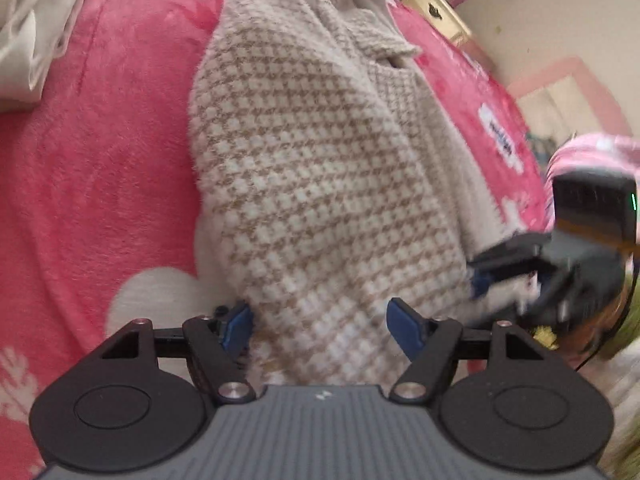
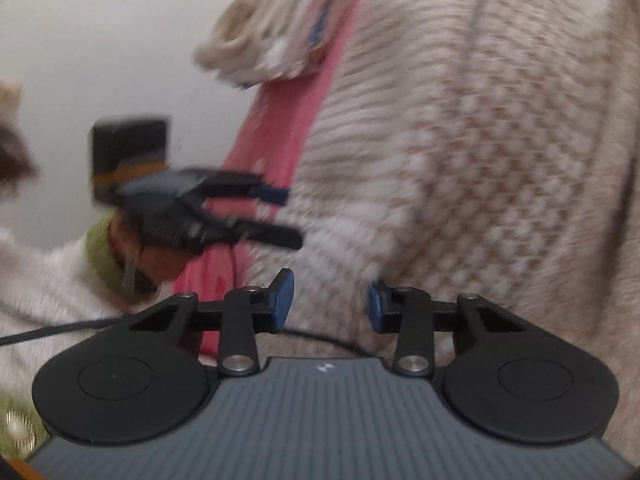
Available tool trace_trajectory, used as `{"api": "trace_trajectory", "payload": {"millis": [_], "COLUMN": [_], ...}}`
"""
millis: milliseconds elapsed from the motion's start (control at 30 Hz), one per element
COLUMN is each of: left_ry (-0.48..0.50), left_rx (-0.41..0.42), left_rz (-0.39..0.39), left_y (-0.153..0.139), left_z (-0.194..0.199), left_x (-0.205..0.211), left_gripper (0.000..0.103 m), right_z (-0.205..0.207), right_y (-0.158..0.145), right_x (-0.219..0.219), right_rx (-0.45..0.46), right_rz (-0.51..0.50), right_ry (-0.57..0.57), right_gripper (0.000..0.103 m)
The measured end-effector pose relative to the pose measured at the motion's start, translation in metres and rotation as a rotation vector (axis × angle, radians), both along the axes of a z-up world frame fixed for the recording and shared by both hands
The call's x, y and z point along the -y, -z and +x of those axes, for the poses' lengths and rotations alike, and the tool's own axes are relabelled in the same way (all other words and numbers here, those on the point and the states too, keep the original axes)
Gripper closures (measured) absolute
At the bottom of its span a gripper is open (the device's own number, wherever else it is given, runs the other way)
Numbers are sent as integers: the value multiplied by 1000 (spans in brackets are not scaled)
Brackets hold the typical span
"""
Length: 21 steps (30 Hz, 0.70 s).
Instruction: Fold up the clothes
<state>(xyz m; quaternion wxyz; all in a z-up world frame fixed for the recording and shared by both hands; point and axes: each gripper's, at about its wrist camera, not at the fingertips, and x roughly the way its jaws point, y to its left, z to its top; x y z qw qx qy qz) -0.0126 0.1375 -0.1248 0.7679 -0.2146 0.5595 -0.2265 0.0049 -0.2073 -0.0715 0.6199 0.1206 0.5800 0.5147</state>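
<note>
**At the near hem: both tools close in on the lengthwise sweater**

On the pink fleece blanket [image 1: 100, 168] that covers the bed lies the cream and tan houndstooth knit sweater [image 1: 320, 184]. It is already narrowed into a long strip. Its long axis runs from the near hem, just ahead of the left tool [image 1: 320, 326], away to the collar [image 1: 372, 20] at the far end. That direction decides the coming move: judging by the layout, the hem end has to travel along this axis toward the collar.

The left tool straddles the near hem with its blue pads [image 1: 404, 326] spread wide. The knit sits between them, but the pads do not press on it. One pad stands at the left edge of the strip; the other hovers over its right part.

The right tool [image 1: 480, 276] reaches the same hem from the right side. In its own view [image 2: 330, 304] the pads stand partly apart with blurred knit between them. No grip can be made out there, so I judge it open.

Both tools are at the hem, neither nearer the collar. The left one is better centred on the strip's width.

Farther out, a white cloth [image 1: 28, 40] lies at the far left of the bed. A cream cabinet [image 1: 440, 12] stands beyond the collar, by the wall.
</note>
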Motion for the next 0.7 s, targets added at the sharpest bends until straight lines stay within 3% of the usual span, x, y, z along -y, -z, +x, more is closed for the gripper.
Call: {"api": "trace_trajectory", "payload": {"millis": [133, 333, 533, 700], "left_ry": [-9, -19, -49, -83], "left_rx": [-14, -3, 18, -20], "left_rz": [-57, -97, -93, -115], "left_y": [0, -10, -26, -22], "left_z": [5, 0, -6, -2], "left_x": [0, 4, 7, 13], "left_gripper": [30, 29, 27, 23], "right_z": [-19, -45, -46, -56], "right_y": [-20, -39, -37, -35], "right_x": [-5, -14, -33, -50], "right_rx": [125, 270, 320, 386], "right_rz": [-25, 27, 94, 125], "right_ry": [-88, -213, -171, -187], "right_gripper": [67, 64, 64, 61]}}
